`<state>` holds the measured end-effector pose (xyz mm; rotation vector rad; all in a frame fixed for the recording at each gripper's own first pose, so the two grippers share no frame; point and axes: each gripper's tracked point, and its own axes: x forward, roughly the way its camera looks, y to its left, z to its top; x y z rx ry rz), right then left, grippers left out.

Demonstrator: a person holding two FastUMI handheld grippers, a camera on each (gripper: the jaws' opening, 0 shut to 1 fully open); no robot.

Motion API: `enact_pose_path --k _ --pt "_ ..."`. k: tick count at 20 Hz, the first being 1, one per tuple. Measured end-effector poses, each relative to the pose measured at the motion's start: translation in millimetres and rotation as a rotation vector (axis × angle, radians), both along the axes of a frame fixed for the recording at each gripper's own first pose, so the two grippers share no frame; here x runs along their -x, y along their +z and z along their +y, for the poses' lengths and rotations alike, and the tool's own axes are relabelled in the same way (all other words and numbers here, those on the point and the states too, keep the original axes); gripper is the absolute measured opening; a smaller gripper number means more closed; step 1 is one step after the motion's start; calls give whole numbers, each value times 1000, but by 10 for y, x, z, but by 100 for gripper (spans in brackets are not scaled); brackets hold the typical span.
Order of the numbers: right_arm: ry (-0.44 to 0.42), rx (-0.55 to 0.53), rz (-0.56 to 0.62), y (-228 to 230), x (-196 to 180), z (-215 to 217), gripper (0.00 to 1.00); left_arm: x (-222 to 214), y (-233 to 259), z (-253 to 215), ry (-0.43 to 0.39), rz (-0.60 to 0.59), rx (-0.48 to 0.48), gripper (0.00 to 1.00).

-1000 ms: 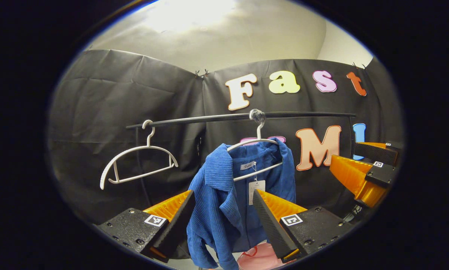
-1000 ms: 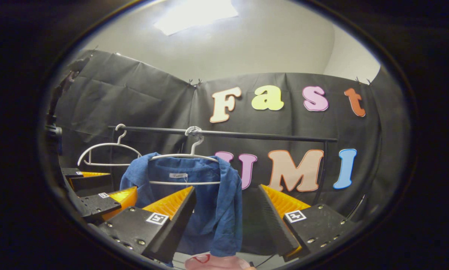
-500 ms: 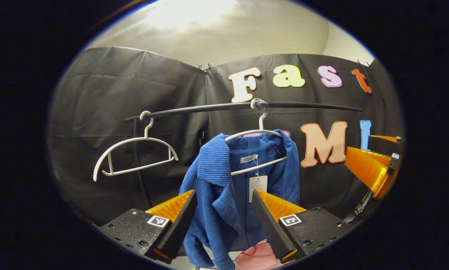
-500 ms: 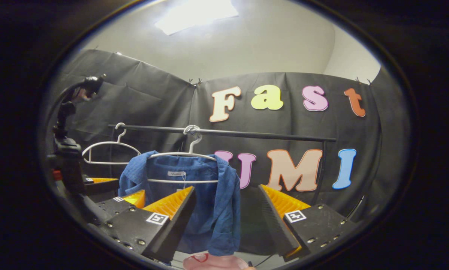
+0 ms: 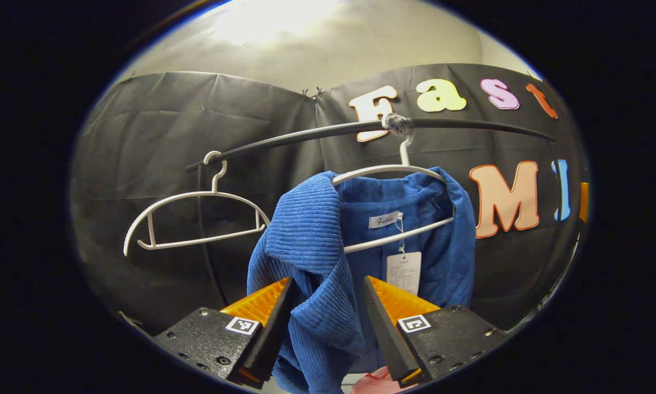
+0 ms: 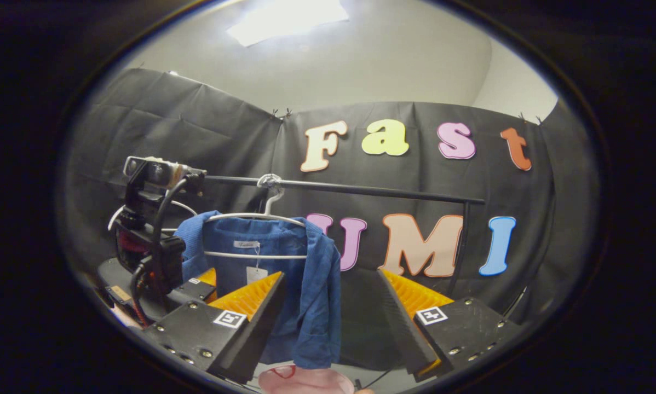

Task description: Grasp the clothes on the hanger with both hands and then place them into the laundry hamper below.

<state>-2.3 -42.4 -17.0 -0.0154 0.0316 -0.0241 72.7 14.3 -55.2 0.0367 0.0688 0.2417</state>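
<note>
Blue garment (image 5: 328, 273) hangs on a white hanger (image 5: 393, 175) from the black rail (image 5: 306, 134); left gripper (image 5: 328, 323) spread wide around its front fold, not pinching; right gripper (image 6: 331, 312) spread, nearby; 1 bare hanger (image 5: 191, 219) beside.

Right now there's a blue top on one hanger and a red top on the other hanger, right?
Not quite. The blue top is on one hanger, but the other hanger is bare, with no red top on it. The left gripper view shows this.
</note>
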Motion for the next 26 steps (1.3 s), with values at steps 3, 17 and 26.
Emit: enact_pose_path --k 3,17,26 --pt "7 3 2 -37 -63 -23 94 -60 -11 98 28 -8 4 66" --pt "96 -53 42 -450 -1156 255 97 -9 26 245 -18 6 7 10" --pt "69 -63 84 -866 -2061 367 97 18 64 269 -43 31 9 11"
